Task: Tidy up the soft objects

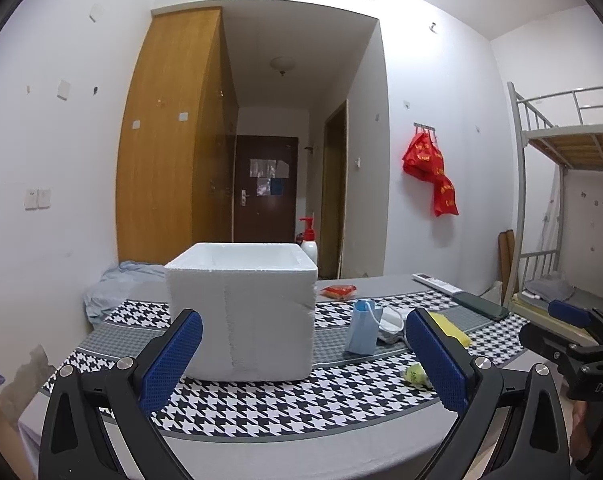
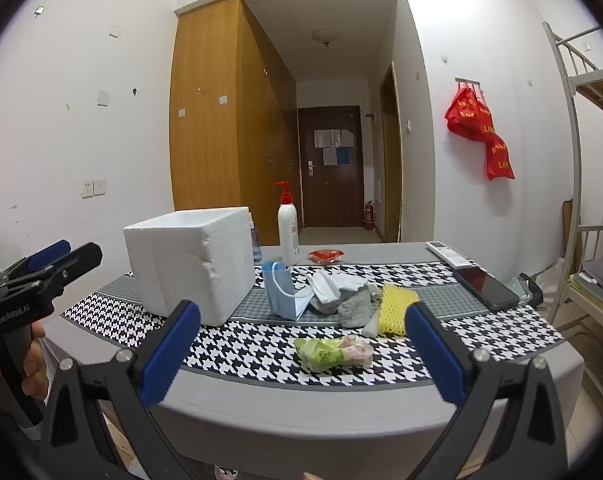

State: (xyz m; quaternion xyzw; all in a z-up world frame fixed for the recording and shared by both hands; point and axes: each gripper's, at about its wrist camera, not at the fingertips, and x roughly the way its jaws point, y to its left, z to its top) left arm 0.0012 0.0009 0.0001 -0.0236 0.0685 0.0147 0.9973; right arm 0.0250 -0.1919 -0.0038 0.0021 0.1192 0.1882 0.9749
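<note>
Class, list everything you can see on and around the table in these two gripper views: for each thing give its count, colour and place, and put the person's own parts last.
foam box: 1, white, left part of table, open top
face mask: 1, blue, right of the box
cloth pieces: a few, white, beside the mask
sock: 1, grey, table middle
foam net: 1, yellow, right of the sock
crumpled wrapper: 1, green, near front edge
snack packet: 1, red, far edge
pump bottle: 1, white with red pump, behind the box
remote: 1, white, far right
phone: 1, dark, right side
tablecloth: 1, grey with houndstooth bands
hanging bags: a few, red, right wall
left gripper: open, empty
right gripper: open, empty
</note>
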